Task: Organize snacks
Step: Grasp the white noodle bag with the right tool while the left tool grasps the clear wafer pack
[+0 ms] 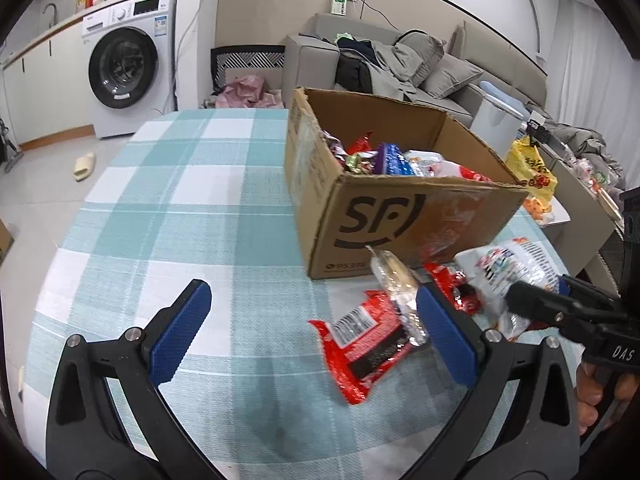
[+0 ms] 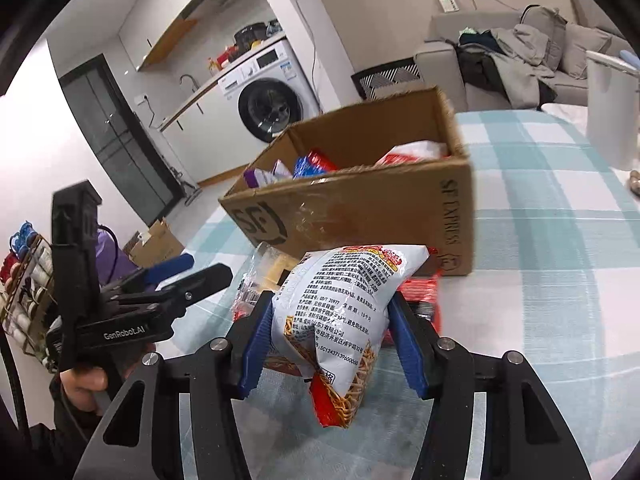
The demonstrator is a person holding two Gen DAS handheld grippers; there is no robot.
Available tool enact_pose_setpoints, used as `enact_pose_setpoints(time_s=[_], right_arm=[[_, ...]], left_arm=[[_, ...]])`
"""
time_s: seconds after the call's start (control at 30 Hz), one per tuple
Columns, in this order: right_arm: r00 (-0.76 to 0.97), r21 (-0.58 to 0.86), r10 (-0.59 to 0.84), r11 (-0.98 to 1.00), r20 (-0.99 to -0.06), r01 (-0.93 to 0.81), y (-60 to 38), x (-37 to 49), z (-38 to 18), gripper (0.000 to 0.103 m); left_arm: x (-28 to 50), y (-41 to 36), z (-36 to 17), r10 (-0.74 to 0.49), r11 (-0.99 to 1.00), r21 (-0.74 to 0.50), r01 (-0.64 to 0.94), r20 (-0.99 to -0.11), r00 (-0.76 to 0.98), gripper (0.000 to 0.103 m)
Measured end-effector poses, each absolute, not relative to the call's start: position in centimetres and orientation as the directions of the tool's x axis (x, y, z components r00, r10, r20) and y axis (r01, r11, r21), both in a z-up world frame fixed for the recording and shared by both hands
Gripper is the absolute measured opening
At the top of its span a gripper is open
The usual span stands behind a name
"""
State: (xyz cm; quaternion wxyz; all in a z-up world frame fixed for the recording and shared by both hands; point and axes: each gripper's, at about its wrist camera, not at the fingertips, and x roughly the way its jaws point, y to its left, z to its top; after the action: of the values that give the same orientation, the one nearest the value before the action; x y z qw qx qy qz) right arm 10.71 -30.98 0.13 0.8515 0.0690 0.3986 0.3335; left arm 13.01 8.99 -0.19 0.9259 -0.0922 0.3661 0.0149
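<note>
Your right claw (image 2: pixel 330 336) pinched a puffy, crinkled noodle packet (image 2: pixel 344 312) between its ribbed blue pads, just off the checked woven tablecloth (image 1: pixel 168 208). Your left claw (image 1: pixel 310 334) stood wide and empty. Near it lay a glossy red wrapper (image 1: pixel 360 344) and a clear packet (image 1: pixel 394 284). Behind them sat the open corrugated cardboard box (image 1: pixel 400 216), snacks inside.

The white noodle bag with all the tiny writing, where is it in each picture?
Left wrist view: the white noodle bag is low at the right, in front of the cardboard box, pinched by the right tongs.
Right wrist view: the bag fills the lower middle, squeezed between the blue pads.
Shared landmark: the cardboard box with the SF logo.
</note>
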Motion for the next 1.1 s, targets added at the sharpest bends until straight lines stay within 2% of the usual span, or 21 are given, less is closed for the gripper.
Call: enact_pose_setpoints(time_s=[0.2, 0.53, 0.73, 0.83, 0.9, 1.1], right_arm=[[0.492, 0.392, 0.614, 0.782, -0.617, -0.484, -33.2, 10.7, 0.8, 0.057], [0.509, 0.398, 0.597, 0.799, -0.621, -0.451, -35.3, 11.4, 1.0, 0.057], [0.516, 0.405, 0.59, 0.805, -0.621, -0.434, -35.8, 11.7, 1.0, 0.057], [0.515, 0.402, 0.586, 0.808, -0.625, -0.431, -35.9, 11.7, 0.9, 0.057], [0.514, 0.404, 0.584, 0.809, -0.628, -0.427, -35.9, 11.7, 0.7, 0.057], [0.509, 0.4, 0.583, 0.81, -0.633, -0.429, -35.7, 11.7, 0.6, 0.057]], left_arm=[[13.6, 7.4, -0.8, -0.063, 0.985, -0.159, -0.067, -0.694, 0.718, 0.102], [14.4, 3.0, -2.1, 0.018, 1.0, -0.003, -0.028, -0.712, 0.702, 0.102], [15.5, 2.0, -2.9, -0.056, 0.998, -0.064, 0.013, -0.736, 0.674, 0.1], [16.0, 1.7, -3.2, -0.08, 0.996, -0.076, 0.036, -0.741, 0.666, 0.091], [16.3, 1.7, -3.4, -0.109, 0.994, -0.103, 0.049, -0.744, 0.659, 0.079], [16.9, 2.1, -3.6, -0.153, 0.986, -0.16, 0.05, -0.732, 0.664, 0.052]])
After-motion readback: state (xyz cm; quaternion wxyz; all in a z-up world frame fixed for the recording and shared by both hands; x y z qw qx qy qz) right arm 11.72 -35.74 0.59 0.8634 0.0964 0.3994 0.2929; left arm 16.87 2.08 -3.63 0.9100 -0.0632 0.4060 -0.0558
